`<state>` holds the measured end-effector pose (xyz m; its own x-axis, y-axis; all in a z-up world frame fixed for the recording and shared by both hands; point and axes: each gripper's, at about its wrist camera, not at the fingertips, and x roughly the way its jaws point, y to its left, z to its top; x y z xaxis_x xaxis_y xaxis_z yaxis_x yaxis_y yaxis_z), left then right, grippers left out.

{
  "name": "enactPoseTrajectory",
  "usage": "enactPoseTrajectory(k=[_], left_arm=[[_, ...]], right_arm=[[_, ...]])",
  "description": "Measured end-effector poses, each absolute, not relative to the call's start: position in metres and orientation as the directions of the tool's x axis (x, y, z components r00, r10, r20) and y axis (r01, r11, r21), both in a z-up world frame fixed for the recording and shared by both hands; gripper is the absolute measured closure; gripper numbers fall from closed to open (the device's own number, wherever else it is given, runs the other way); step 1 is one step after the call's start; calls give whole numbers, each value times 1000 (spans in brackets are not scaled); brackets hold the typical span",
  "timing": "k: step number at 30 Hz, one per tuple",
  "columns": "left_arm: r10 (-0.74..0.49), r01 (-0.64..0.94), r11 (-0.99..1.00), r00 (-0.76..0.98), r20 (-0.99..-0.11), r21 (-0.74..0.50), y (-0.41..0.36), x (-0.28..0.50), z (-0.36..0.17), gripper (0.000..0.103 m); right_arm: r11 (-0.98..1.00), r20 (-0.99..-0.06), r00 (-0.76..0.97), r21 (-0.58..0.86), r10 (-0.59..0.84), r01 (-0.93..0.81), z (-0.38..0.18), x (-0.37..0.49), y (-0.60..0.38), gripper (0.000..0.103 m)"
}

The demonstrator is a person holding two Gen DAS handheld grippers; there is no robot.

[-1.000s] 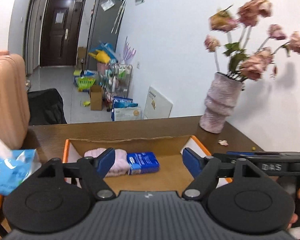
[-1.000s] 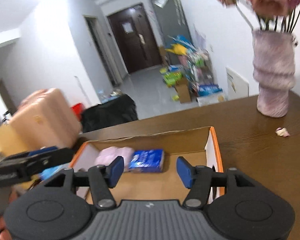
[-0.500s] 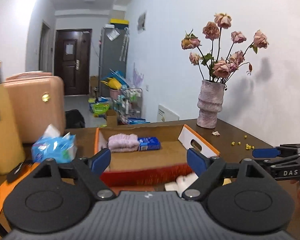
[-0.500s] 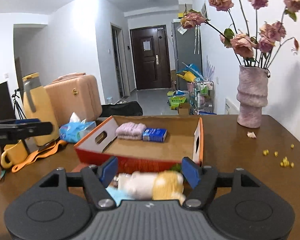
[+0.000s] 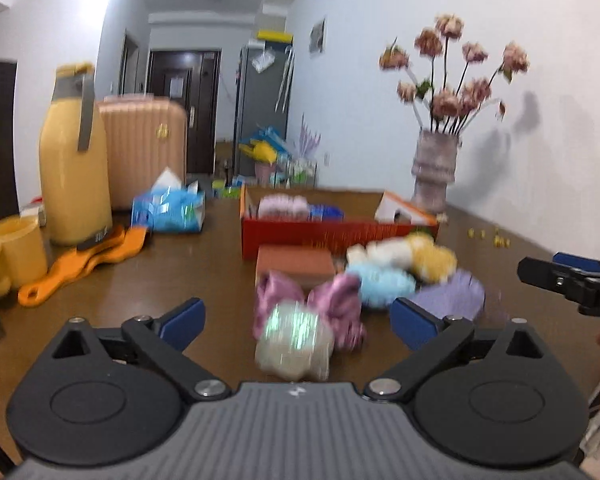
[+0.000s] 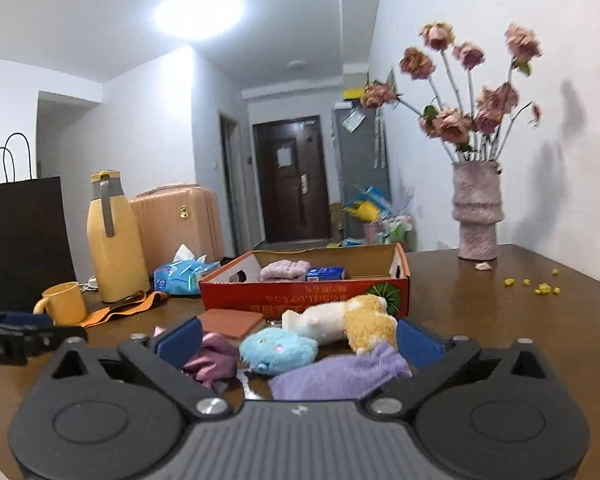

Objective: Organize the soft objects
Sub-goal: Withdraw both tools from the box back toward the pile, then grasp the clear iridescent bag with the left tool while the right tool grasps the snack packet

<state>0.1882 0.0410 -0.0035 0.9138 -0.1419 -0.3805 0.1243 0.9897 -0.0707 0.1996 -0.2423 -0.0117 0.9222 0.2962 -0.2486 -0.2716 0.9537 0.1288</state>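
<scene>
Clutter of soft things lies on a dark wooden table [image 6: 500, 300] just in front of a shallow orange cardboard box [image 6: 300, 300] that already holds a folded pale-pink towel [image 6: 284, 271] and a small blue tissue packet [image 6: 325, 273].

The left gripper [image 5: 296, 322] and the right gripper [image 6: 298, 340] both hold nothing, and their jaws are opening wide.

Nearest the right gripper sit a round sky-blue plush toy [image 6: 278, 350], a lilac fleecy cloth [image 6: 340, 374] and a white-and-yellow plush animal [image 6: 348, 320].

Before the left gripper lie a shiny pink satin bow [image 5: 340, 304] and a blurred pale iridescent bundle [image 5: 294, 342].

Best approach, probably: choose one item per gripper, centre it between the pads, close gently, lift clear of the box wall.
</scene>
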Motion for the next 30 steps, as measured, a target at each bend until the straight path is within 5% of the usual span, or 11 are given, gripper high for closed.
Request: enactPoseTrajectory(k=[12, 20, 26, 27, 28, 30], left_arm=[[-144, 120, 989, 892, -429, -82, 51, 195, -18, 2], [-144, 101, 988, 862, -486, -114, 51, 222, -30, 7], [-180, 134, 983, 839, -514, -127, 43, 248, -38, 26], [-185, 136, 982, 834, -520, -130, 43, 252, -39, 32], [-189, 139, 981, 826, -531, -133, 43, 255, -41, 51], [-213, 152, 976, 810, -546, -155, 47, 261, -44, 66]], right_arm=[[958, -353, 891, 110, 285, -264, -19, 199, -220, 2], [948, -385, 867, 121, 317, -293, -25, 221, -206, 12], [948, -409, 855, 132, 319, -291, -16, 272, -197, 26], [945, -412, 850, 127, 327, -301, -14, 282, -194, 30], [939, -424, 839, 116, 342, -324, -12, 299, -189, 36], [928, -445, 818, 97, 364, -360, -11, 329, -180, 48]])
